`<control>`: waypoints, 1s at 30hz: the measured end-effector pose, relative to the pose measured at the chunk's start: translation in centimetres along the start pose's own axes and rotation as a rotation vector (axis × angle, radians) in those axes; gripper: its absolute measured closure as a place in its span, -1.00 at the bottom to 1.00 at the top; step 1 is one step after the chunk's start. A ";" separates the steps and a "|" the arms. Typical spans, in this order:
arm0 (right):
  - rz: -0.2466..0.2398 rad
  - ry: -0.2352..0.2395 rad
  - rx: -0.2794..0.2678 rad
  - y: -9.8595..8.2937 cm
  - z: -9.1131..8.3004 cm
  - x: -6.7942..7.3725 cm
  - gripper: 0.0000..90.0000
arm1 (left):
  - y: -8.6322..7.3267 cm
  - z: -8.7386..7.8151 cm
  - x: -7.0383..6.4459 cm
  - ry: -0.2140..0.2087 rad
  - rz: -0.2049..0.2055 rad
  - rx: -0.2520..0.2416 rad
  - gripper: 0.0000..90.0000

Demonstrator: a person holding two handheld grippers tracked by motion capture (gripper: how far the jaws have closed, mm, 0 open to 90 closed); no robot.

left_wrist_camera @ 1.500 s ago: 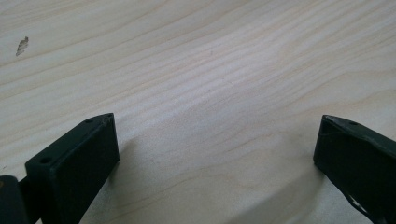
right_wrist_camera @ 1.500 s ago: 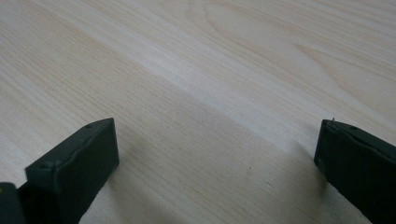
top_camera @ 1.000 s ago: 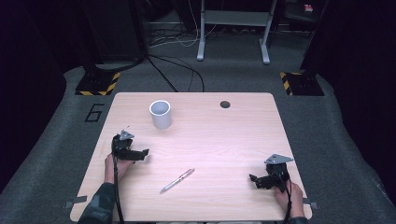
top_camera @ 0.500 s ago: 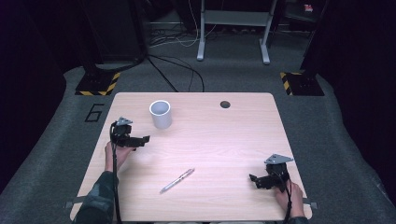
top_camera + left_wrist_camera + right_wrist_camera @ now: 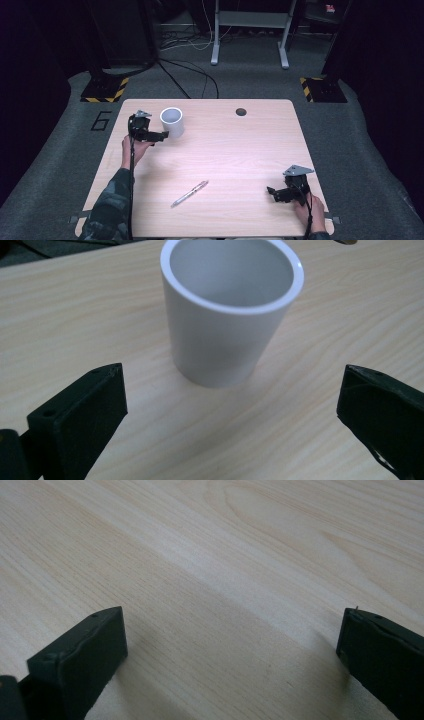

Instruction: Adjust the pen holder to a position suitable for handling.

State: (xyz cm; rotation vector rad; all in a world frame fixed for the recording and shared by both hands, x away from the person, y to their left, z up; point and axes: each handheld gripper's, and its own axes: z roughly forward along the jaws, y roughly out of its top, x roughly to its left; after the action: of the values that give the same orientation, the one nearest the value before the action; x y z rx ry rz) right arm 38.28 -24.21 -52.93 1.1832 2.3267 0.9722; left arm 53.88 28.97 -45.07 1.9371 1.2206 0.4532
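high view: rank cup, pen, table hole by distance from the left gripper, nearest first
From the left gripper, jaws open:
1. White cup, right beside its jaws, far left of the table.
2. Pen, lying mid-table toward the near edge.
3. Dark hole, near the far edge, right of centre.

I see a pale wood table (image 5: pixel 240 150) with rounded corners, standing on grey carpet (image 5: pixel 360 130). On it, a white cup (image 5: pixel 172 121) stands upright near the far left corner. A pen (image 5: pixel 190 193) lies slantwise toward the near edge. A dark round hole (image 5: pixel 241 111) sits near the far edge.
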 end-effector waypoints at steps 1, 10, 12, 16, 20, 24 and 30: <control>-0.002 0.002 0.007 0.0 0.0 0.0 -1.00 | 0.3 0.1 0.0 0.002 0.000 -0.009 -1.00; -0.001 0.001 -0.002 0.0 0.0 0.0 -1.00 | 2.9 2.2 -0.6 0.049 0.030 -0.026 -1.00; -0.001 -0.001 0.001 0.0 0.0 0.0 -1.00 | 3.0 2.5 -0.7 0.042 0.020 -0.026 -1.00; -0.006 0.002 0.003 0.0 0.0 0.0 -1.00 | 3.8 3.3 -0.9 0.061 0.022 -0.025 -1.00; -0.004 -0.001 -0.011 0.0 0.1 0.0 -1.00 | 4.1 4.1 -0.7 0.078 0.030 -0.005 -0.99; 0.003 -0.001 -0.011 0.0 0.1 0.0 -1.00 | 4.4 4.8 -0.7 0.073 0.022 -0.002 -0.98; 0.001 -0.001 -0.011 0.0 0.1 0.0 -1.00 | 4.1 5.9 -1.1 0.074 0.013 -0.003 -0.97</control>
State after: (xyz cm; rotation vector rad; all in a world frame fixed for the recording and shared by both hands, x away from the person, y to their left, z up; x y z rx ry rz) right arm 38.30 -24.17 -53.00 1.1805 2.3173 0.9839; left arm 59.62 24.55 -45.51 1.9421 1.2541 0.5372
